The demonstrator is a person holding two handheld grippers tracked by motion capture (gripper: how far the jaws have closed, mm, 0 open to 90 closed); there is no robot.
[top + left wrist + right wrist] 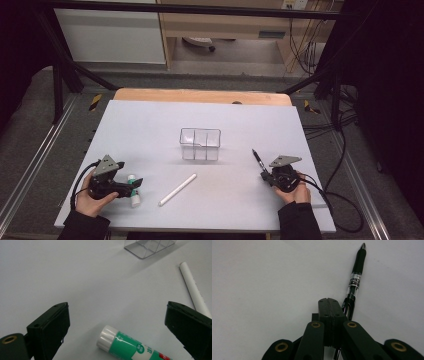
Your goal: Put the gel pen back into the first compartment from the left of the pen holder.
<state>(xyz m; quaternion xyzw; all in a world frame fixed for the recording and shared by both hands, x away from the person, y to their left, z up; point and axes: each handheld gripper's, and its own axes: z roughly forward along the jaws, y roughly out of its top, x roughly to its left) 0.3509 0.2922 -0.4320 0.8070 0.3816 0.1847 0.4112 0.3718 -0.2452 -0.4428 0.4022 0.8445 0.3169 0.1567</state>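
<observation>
Grey matte board (150, 125) covers the work surface, with a strip of wooden tabletop (200, 95) showing along its far edge. A clear plastic organiser (200, 144) with several compartments stands near the centre of the board.

The left gripper (131, 186) rests low over the near left part of the board, held in the person's left hand (92, 200). Its jaws stand wide apart. In the left gripper view a glue stick (130, 346) with a white cap and a green label lies on the board between the two jaws, touching neither pad as far as can be seen. In the high view the glue stick (133, 192) lies at the tip of this gripper.

A white cylindrical stick (177, 189) lies flat on the board between the two grippers, diagonal, well apart from the organiser. In the left gripper view it (193, 287) runs past the right-hand jaw.

The right gripper (264, 175) sits at the near right of the board, held in the person's right hand (295, 192). Its jaws are pressed together and clamp the rear end of a black pen (355, 281). The pen projects forward beyond the jaws at a slight angle. In the high view the pen (258, 159) points away from the person, towards the right side of the organiser, its tip clear of it.
</observation>
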